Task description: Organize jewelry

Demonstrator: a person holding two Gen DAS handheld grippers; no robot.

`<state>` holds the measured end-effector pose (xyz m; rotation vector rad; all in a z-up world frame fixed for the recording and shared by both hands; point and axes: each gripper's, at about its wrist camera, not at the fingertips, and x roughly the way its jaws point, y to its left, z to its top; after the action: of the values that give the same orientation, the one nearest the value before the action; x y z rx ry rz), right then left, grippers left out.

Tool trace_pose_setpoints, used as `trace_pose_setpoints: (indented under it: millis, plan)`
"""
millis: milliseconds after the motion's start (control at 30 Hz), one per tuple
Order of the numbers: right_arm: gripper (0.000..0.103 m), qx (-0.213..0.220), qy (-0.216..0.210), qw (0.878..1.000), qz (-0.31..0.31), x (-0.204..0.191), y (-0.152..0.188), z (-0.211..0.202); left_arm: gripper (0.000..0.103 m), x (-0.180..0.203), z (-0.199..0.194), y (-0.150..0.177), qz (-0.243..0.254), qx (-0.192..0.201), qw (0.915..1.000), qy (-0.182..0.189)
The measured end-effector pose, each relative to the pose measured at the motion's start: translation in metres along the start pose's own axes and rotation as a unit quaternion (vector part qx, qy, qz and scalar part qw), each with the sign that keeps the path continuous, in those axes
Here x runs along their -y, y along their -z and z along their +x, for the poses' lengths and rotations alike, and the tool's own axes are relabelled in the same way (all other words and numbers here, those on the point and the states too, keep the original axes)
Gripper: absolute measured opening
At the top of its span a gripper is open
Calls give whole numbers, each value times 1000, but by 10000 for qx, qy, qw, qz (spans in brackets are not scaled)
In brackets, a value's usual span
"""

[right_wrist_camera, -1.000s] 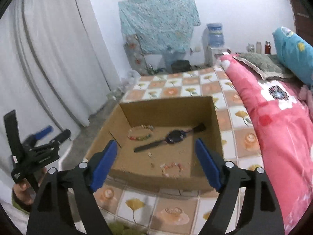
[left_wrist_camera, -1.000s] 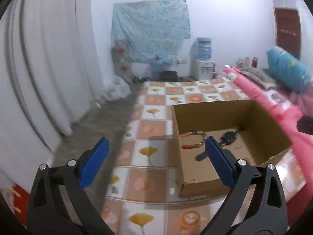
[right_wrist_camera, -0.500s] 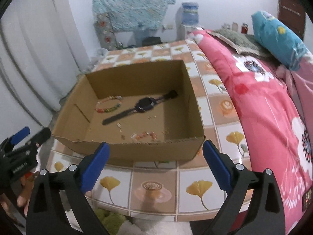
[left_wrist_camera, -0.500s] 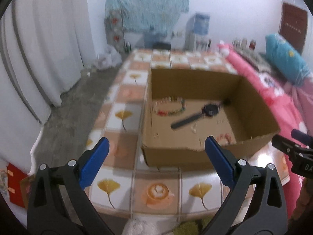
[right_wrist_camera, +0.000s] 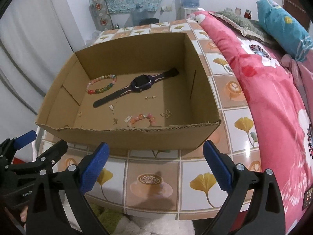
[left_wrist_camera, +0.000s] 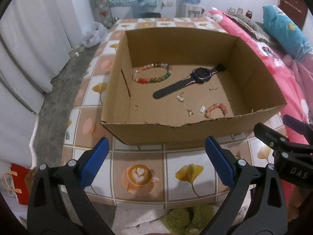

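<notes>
1. Left view: your left claw (left_wrist_camera: 156,164) gapes wide, holding nothing, before the box (left_wrist_camera: 195,135) on the surface (left_wrist_camera: 182,174); inside lie a bracelet (left_wrist_camera: 151,73) and watch (left_wrist_camera: 187,80).
2. Right view: your right claw (right_wrist_camera: 156,165) is equally wide and bare, near the box (right_wrist_camera: 137,139).

The box (left_wrist_camera: 195,135) was matt brown corrugated cardboard, its near rim torn rough. The tablecloth (left_wrist_camera: 176,176) looked glossy and smooth. The multicoloured bracelet (left_wrist_camera: 152,73) had shiny, glassy beads. The watch (left_wrist_camera: 187,80) strap was matt dark plastic or rubber. The fingers (right_wrist_camera: 93,168) carried blue, finely textured pads.
</notes>
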<state>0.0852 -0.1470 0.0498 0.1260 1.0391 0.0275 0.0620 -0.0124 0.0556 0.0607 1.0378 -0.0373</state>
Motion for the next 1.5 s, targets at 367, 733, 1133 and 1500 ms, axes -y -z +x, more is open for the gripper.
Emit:
trace_pose_setpoints:
  millis: [367, 733, 1133, 1500]
  plan:
    - [94, -99, 7, 9999, -139, -7, -2, 7, 95, -6, 9, -5, -138, -182, 9997, -26]
    - [94, -114, 9, 9998, -130, -8, -2, 9, 95, -7, 8, -7, -148, -180, 9997, -56]
    - [94, -116, 4, 9999, -122, -5, -3, 9, 95, -7, 9, -7, -154, -192, 9997, -36]
    - [94, -127, 2, 9999, -102, -2, -4, 10, 95, -5, 9, -7, -152, -196, 9997, -41]
